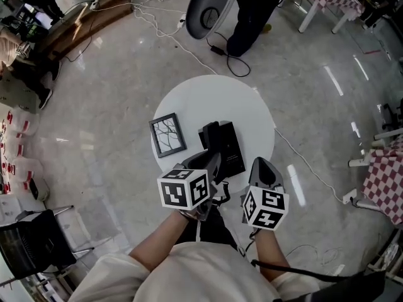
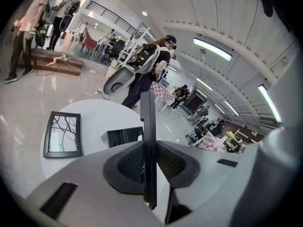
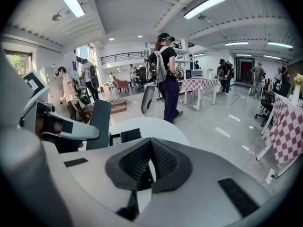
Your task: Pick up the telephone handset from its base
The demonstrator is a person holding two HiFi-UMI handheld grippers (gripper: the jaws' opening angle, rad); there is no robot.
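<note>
The black telephone handset [image 2: 147, 141] stands edge-on between the pads of my left gripper [image 2: 149, 167], which is shut on it. It hangs above the black telephone base [image 1: 229, 148], clear of it. In the head view my left gripper [image 1: 209, 163] is over the near edge of the round white table [image 1: 208, 96]. In the right gripper view the handset [image 3: 99, 122] shows as a dark slab at the left, with the base [image 3: 121, 137] behind it. My right gripper [image 1: 262, 166] hovers at the table's near right edge, jaws shut [image 3: 150, 148] on nothing.
A black picture frame [image 1: 167, 134] lies flat on the table left of the base. Beyond the table stand a grey shell chair [image 1: 211, 8] and a person in dark clothes [image 1: 252, 11]. Cables trail over the floor [image 1: 302, 162]. A checked table [image 1: 385, 178] stands at the right.
</note>
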